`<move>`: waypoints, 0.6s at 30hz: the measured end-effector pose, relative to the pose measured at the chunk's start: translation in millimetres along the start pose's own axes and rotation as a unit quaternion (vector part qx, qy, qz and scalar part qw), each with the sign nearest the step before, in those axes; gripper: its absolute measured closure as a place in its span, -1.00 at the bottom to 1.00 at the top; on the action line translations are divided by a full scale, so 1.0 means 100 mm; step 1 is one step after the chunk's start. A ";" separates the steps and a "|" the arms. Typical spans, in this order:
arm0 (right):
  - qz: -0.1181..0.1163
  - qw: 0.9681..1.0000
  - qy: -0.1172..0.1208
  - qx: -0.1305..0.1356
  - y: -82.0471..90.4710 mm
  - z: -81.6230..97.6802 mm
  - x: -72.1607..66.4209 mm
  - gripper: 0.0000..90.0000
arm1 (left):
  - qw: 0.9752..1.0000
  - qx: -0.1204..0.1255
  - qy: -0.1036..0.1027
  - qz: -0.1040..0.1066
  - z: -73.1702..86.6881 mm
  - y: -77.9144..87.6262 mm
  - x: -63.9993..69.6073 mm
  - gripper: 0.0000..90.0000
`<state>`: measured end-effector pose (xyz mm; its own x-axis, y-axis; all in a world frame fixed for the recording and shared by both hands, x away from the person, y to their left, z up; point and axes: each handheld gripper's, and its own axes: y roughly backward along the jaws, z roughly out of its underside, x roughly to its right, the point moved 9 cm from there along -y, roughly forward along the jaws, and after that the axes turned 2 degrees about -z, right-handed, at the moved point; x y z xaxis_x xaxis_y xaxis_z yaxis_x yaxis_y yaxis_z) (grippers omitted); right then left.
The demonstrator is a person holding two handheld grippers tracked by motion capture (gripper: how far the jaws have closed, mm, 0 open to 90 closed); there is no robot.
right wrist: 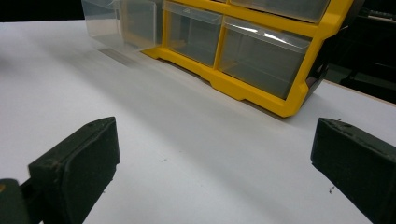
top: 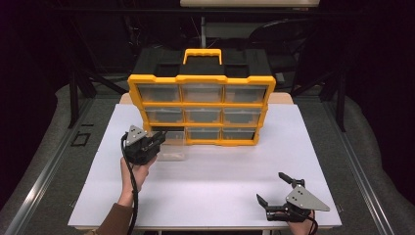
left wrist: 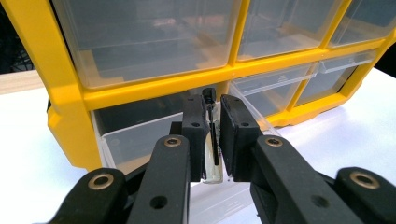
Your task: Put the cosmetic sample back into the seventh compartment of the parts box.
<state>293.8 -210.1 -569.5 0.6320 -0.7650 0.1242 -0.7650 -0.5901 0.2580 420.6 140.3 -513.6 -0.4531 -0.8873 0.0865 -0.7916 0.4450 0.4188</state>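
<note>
Clear plastic is what the work turns on: the see-through bottom-left drawer (top: 172,147) of the yellow-framed nine-drawer organiser with a black back and yellow carry handle (top: 201,100) stands pulled well out of its slot onto the white tabletop (top: 210,191), at about ten o'clock from the table's middle. The left gripper (top: 157,139) is closed on the drawer's front wall, jaws pinching the thin lip. By my reading the pull is largely made; what is left is either to draw the drawer fully free or to let go, and nothing shows yet inside it that I can make out. The right gripper (top: 275,187) hangs spread wide and empty near five o'clock, well apart from the organiser. The left gripper view gives what the high view cannot: the clear wall (left wrist: 212,149) sandwiched between the two black pads (left wrist: 233,135), and the dark emptied slot behind it. The right gripper view adds a low side look at the drawer (right wrist: 123,23) jutting past the yellow frame, with its neighbours seated flush.
</note>
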 end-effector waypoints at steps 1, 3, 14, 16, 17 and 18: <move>0.000 1.000 0.000 0.000 0.00 0.00 0.00 -0.99 | 1.000 -0.001 0.001 0.000 0.00 0.00 0.00 0.79; 0.000 1.000 0.001 -0.001 0.00 0.00 0.00 -0.99 | 1.000 -0.003 0.001 0.000 0.01 -0.01 -0.01 0.79; 0.000 1.000 0.000 -0.002 -0.01 0.01 0.01 -0.99 | 1.000 -0.015 -0.003 -0.005 0.07 -0.09 -0.07 0.79; 0.000 1.000 0.000 -0.003 -0.01 0.02 0.01 -0.99 | 1.000 -0.016 -0.003 -0.006 0.08 -0.10 -0.08 0.79; 0.000 1.000 -0.001 -0.003 -0.01 0.02 0.01 -0.99 | 1.000 -0.018 -0.004 -0.007 0.09 -0.11 -0.09 0.79; 0.000 1.000 -0.002 -0.002 -0.01 0.02 0.01 -0.99 | 1.000 -0.018 -0.004 -0.009 0.09 -0.12 -0.10 0.79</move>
<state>295.0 -211.2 -571.1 0.6314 -0.7662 0.1195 -0.7645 -0.5892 0.2616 430.8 144.5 -528.1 -0.4431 -0.8936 0.0719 -0.7836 0.4250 0.4531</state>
